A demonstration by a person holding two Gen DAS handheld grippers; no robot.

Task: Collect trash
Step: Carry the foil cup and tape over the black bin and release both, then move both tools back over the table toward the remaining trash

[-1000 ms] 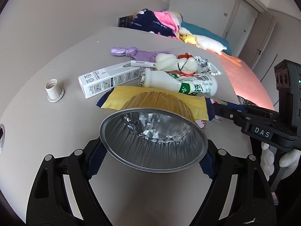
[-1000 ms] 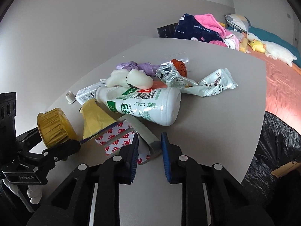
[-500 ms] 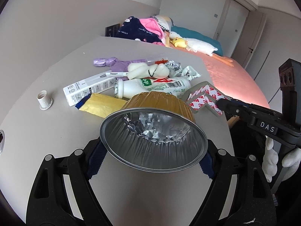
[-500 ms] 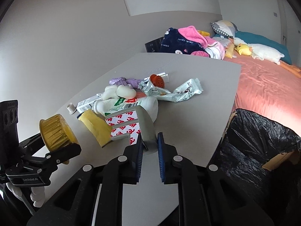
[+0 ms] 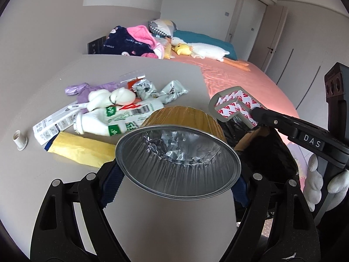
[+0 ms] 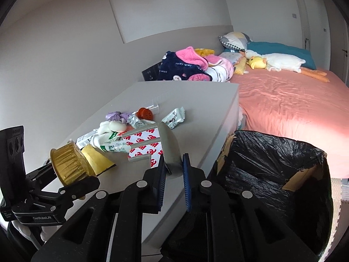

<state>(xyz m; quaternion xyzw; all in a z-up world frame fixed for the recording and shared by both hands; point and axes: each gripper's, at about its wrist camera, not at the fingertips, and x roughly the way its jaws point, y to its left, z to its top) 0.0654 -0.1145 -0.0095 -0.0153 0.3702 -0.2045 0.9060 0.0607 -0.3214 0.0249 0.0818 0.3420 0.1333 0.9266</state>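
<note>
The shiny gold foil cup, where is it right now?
The foil cup is off the table, gripped in the left gripper, in front of the yellow packet and milk bottle.

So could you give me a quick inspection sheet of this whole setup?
Surface: grey table, litter at its near end.
Job's things: foil cup in left tool; grey corner strip in right tool; black-lined bin beside the table.
Clutter: milk bottle, yellow packet, white box, wrappers, white cap.
Grippers: both tools shut on their loads.
Cables: nothing seen.
Surroundings: bed, clothes, plush toys.
</note>
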